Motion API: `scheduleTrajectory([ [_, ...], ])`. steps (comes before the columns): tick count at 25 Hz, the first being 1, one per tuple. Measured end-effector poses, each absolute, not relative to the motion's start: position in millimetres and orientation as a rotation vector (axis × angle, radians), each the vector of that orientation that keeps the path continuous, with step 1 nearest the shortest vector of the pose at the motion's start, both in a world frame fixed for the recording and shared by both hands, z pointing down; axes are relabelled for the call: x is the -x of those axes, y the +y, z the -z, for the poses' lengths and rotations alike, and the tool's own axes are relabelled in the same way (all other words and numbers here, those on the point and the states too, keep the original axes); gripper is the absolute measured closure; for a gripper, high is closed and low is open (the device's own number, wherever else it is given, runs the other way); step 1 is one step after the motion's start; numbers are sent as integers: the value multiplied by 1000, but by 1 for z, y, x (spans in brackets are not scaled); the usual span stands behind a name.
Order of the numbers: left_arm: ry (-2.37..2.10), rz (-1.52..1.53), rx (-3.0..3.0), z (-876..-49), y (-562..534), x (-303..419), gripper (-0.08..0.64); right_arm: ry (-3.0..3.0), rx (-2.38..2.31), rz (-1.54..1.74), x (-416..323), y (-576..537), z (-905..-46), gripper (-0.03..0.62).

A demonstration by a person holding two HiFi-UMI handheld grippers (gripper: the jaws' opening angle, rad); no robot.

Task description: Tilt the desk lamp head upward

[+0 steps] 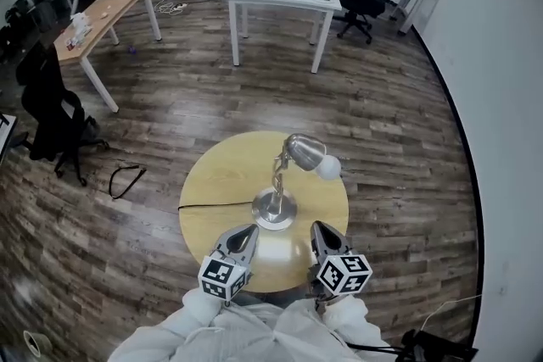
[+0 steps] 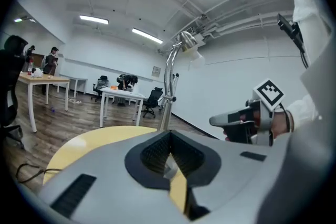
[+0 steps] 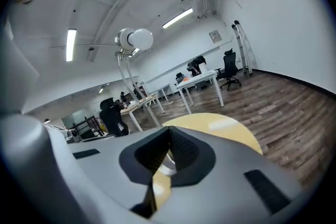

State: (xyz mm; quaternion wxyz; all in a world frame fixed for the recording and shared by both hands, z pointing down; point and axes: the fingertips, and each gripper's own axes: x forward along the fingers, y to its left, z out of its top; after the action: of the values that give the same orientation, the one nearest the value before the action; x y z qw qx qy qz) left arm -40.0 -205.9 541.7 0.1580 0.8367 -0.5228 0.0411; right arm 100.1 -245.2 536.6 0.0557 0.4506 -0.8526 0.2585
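Yellow wood tops the round table (image 1: 212, 182), where the chrome desk lamp (image 1: 278, 175) stands near the middle, its head (image 1: 304, 152) and white bulb (image 1: 329, 168) pointing to my right. My left gripper (image 1: 244, 235) and right gripper (image 1: 322, 233) hover near the lamp's base (image 1: 275, 211), both with jaws pressed together on nothing.

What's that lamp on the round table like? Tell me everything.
The desk lamp looks like shiny silver metal: a round base, a curved stem and a bell-shaped head with a white bulb poking out, aimed right and slightly down. It stands upright on the yellow table; a black cord trails left.
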Motion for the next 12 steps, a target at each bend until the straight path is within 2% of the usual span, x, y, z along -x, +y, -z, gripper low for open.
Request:
scheduleTrajectory([
  [6,-1424,-269,-2380,-557,-176,0,558,-2584,-1285,-891,-81,-220,-558,580],
  [12,-1455,-210,-2301,-554,-163,-2,558,-2582,-1246,-927,-90,-200,-564,580],
])
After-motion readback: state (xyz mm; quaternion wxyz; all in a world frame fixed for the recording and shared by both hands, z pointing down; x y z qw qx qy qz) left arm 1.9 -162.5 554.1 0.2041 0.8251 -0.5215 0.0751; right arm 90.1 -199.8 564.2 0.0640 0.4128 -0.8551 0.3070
